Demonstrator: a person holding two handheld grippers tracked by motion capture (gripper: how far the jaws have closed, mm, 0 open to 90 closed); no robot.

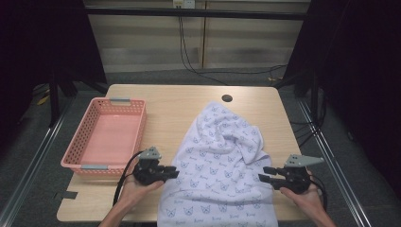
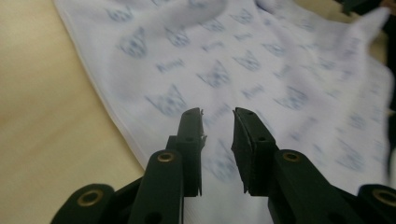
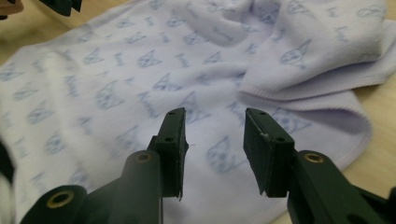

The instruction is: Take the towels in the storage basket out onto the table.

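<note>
Towel [image 1: 220, 170], white with blue cat print, spread on surface [image 1: 175, 101], near-right of centre; near edge hangs over surface's near rim, far part bunched in folds.

Left gripper [image 1: 176, 173] at towel's left edge, fingers [image 2: 191, 135] parted, nothing between, cloth below.

Right gripper [image 1: 261, 174] at right edge, fingers [image 3: 170, 140] parted, released.

Judgement: grippers flank opposite edges to pinch both sides for folding.

Pink basket [image 1: 85, 137] left, probable destination.

Pink slotted basket [image 1: 105, 137] standing empty on the left part of a light wooden surface [image 1: 170, 106], round dark hole [image 1: 227, 98] near the surface's far edge, black cables [image 1: 198, 66] trailing over the grey floor beyond
</note>
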